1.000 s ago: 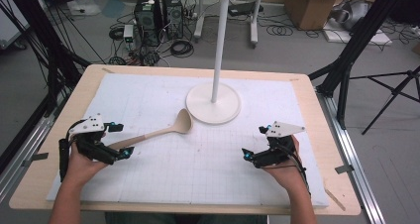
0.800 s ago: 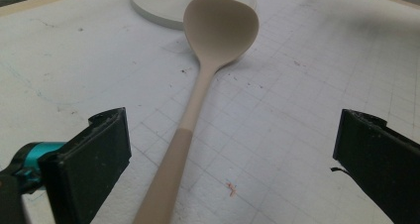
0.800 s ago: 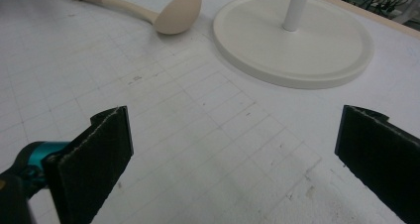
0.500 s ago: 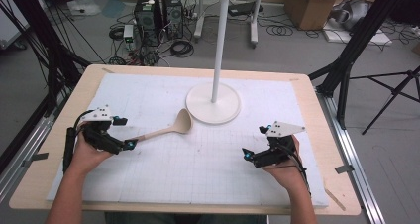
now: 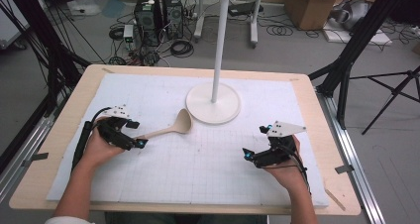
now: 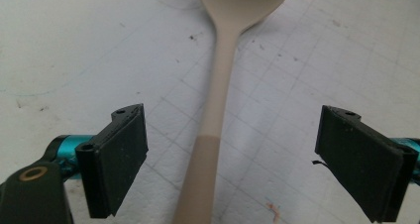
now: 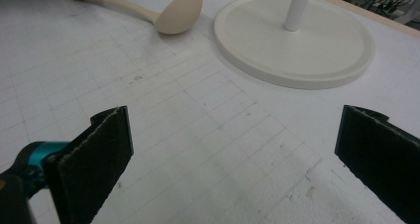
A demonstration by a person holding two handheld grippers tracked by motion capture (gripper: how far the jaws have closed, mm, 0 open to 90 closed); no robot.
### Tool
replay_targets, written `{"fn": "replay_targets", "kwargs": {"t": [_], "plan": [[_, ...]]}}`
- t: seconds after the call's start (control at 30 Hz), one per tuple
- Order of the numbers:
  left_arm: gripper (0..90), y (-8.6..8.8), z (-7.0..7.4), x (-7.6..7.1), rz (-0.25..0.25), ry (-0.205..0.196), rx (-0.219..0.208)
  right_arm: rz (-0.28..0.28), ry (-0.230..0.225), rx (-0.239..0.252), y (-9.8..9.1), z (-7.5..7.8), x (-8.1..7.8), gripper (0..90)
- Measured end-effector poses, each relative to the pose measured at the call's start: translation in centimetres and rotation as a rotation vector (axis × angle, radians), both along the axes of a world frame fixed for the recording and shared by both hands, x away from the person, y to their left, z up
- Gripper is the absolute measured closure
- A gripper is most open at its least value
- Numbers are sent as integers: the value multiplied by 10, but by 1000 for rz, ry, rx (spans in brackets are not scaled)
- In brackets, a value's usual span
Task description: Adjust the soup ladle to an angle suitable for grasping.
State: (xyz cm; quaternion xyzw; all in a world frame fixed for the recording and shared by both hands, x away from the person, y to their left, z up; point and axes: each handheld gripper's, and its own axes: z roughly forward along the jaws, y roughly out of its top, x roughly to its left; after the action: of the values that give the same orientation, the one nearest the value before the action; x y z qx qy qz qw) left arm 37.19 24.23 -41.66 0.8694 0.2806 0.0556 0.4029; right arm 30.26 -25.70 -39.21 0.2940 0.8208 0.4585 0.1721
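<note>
Now | beige wooden ladle (image 5: 168,129) flat on white grid mat (image 5: 208,169), bowl at 2 o'clock by white round stand base (image 5: 213,103) | left gripper (image 6: 230,162) jaws just been closing, straddle handle, pads not touching | right gripper (image 7: 233,159) open, empty | likely light, stiff, smooth; grip mid-handle.

I see a smooth, matt beige ladle (image 6: 220,75) that looks like plastic, lying on a scuffed white gridded paper-like mat (image 5: 198,169) over a pale wooden bench (image 5: 74,120), beside the stand's matt white base (image 7: 297,45).
</note>
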Motion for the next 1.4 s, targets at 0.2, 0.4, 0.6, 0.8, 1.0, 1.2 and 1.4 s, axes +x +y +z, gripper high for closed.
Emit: {"fn": "replay_targets", "kwargs": {"t": [0.2, 0.4, 0.6, 0.8, 1.0, 1.2, 1.4], "plan": [[156, 0, -7, 8, 20, 27, 34, 0, -2, -1, -1, 0, 0, 2], [233, -2, -13, 10, 5, 54, 51, -2, 4, -7, 0, -1, 1, 2], [244, -4, -14, 10, 19, 45, 93, 0, 10, -14, 2, -2, 1, 2], [319, -4, -15, 10, 15, 49, 92, 2, 5, -14, 1, -1, 1, 2], [436, -6, -14, 8, 17, 25, 119, 1, 13, -21, 2, -2, 1, 3], [532, -11, -13, 4, 27, -20, 172, 0, 9, -20, 2, -2, 1, 3], [636, -13, -12, 2, -3, -21, 175, -2, 12, -27, 3, -3, 1, 3]]}}
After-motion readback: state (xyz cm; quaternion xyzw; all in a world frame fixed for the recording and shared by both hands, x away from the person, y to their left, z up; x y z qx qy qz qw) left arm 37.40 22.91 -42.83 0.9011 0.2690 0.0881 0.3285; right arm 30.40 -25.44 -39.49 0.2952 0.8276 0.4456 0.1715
